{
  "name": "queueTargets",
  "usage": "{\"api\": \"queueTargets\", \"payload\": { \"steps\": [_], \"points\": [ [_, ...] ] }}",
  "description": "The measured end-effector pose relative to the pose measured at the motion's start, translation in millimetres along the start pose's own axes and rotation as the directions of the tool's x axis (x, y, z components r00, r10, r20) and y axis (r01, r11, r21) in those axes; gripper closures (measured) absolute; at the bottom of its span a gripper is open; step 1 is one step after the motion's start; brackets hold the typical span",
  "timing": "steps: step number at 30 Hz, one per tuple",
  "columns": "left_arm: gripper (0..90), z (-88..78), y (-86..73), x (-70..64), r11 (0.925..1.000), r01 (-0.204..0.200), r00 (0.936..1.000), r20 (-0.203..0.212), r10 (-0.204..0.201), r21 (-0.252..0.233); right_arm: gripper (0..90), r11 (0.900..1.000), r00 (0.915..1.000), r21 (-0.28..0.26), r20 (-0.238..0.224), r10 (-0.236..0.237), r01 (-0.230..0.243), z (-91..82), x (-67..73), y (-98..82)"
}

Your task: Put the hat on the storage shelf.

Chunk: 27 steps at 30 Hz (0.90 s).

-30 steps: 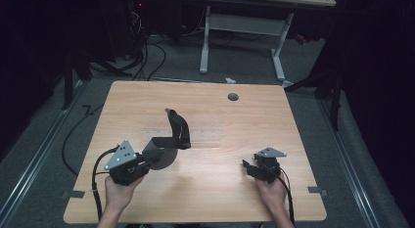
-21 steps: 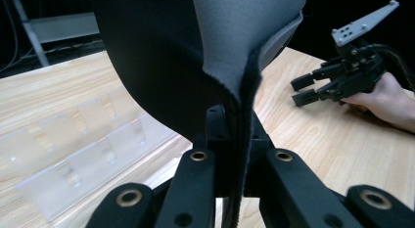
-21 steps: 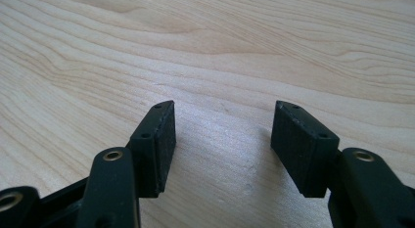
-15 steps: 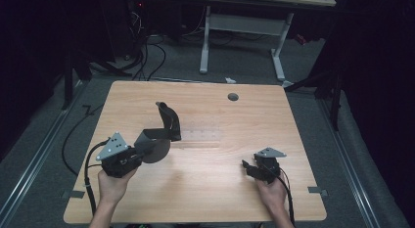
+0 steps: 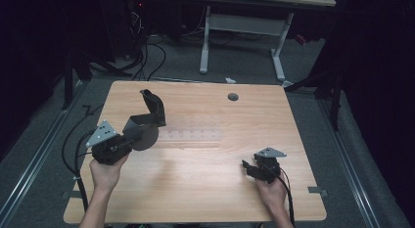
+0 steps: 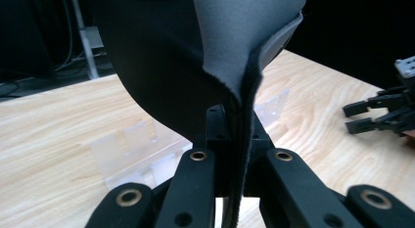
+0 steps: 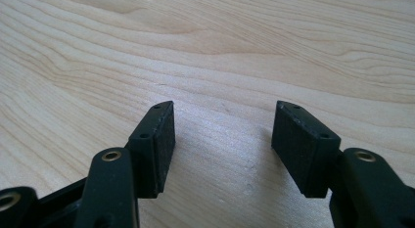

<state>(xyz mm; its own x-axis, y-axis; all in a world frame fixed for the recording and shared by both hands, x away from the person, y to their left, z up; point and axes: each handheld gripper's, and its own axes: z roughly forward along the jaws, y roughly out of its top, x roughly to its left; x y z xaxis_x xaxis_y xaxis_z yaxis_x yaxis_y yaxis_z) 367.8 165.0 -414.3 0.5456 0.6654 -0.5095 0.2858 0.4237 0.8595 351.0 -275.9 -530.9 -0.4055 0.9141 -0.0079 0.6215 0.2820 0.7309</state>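
Left gripper pinches a dark grey pad, its long axis rising up and away from the jaws; right gripper rests spread, apart.

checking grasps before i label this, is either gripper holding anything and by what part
The left gripper is shut on the thin edge of a dark grey fabric piece. The right gripper is open over the table, holding nothing.

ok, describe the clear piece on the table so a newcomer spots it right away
On the wooden table, look at mid-table, right of the dark grey cloth pinched in the left tongs. The clear rack lies flat there: a see-through plastic strip, nearly invisible against the wood.
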Motion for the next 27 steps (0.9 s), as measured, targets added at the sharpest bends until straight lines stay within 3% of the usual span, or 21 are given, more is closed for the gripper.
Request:
{"api": "queueTargets", "payload": {
  "steps": [14,21,27],
  "points": [
    [86.8,20.0,6.3,20.1,0.9979,-0.064,0.9977,-0.026,0.063,-0.012,41.6,1.0,1.0,0.001,0.002,-0.006,0.006,0.0,0.4,-0.1],
    [86.8,29.8,8.9,27.3,0.9937,-0.112,0.992,-0.057,0.112,0.005,41.2,1.0,0.9998,-0.001,-0.014,0.011,-0.011,-0.4,-1.8,-0.2],
    [86.7,37.1,4.3,35.8,0.9919,-0.126,0.9886,-0.081,0.127,0.013,41.2,1.0,0.9999,-0.001,-0.012,0.01,-0.01,-0.3,-1.4,-0.2]
  ]
}}
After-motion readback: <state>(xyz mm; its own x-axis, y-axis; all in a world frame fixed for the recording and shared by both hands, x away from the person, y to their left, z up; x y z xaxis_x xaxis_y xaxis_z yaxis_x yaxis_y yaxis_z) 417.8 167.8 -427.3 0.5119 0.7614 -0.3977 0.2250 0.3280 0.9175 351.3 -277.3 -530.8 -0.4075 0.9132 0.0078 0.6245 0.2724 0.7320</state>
